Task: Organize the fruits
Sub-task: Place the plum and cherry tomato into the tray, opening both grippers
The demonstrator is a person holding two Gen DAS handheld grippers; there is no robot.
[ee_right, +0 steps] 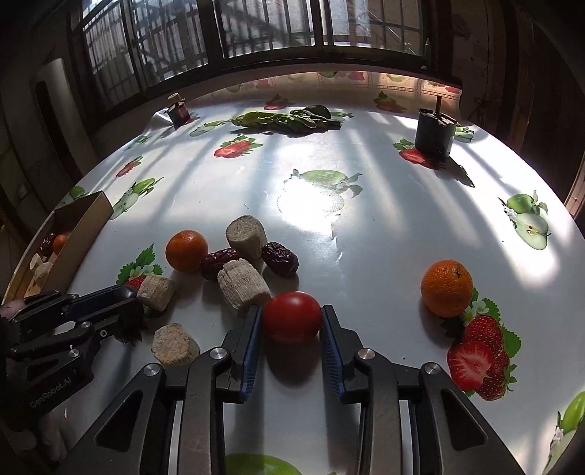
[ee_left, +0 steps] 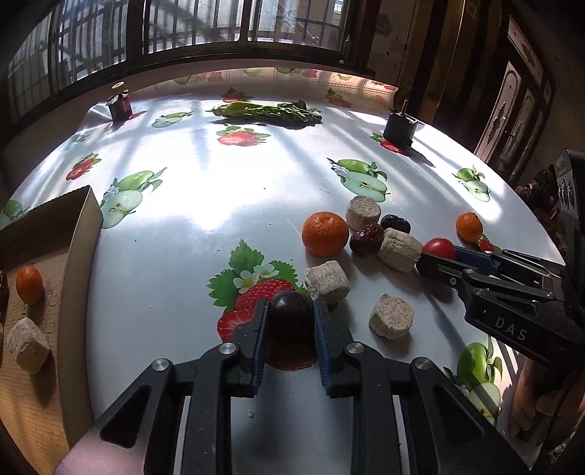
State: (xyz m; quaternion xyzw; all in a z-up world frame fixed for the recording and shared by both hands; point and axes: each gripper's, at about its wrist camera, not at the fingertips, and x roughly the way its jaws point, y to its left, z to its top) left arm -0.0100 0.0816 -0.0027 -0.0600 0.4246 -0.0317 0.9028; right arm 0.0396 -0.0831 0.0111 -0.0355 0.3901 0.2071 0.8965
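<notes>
Fingers (ee_right: 256, 330) around tomato (ee_right: 291, 316)

I'm looking into a home, by the look of it a dining room: a counter (ee_left: 226, 204) under a glossy oilcloth printed with strawberries and apples, barred windows (ee_left: 204, 25) right behind it, carved wooden doors (ee_left: 519, 106) to one side, leafy greens (ee_left: 270, 111) lying out.

We see a round table under glossy fruit-printed oilcloth (ee_left: 226, 204) carrying a brown cardboard box (ee_left: 86, 226) left of our left tongs (ee_left: 289, 321), scattered orange mandarins (ee_left: 324, 234), beige pressed blocks (ee_left: 326, 281), wrinkled dark dates (ee_right: 279, 258) between both tongs, and leafy greens (ee_left: 267, 111) far ahead.
</notes>
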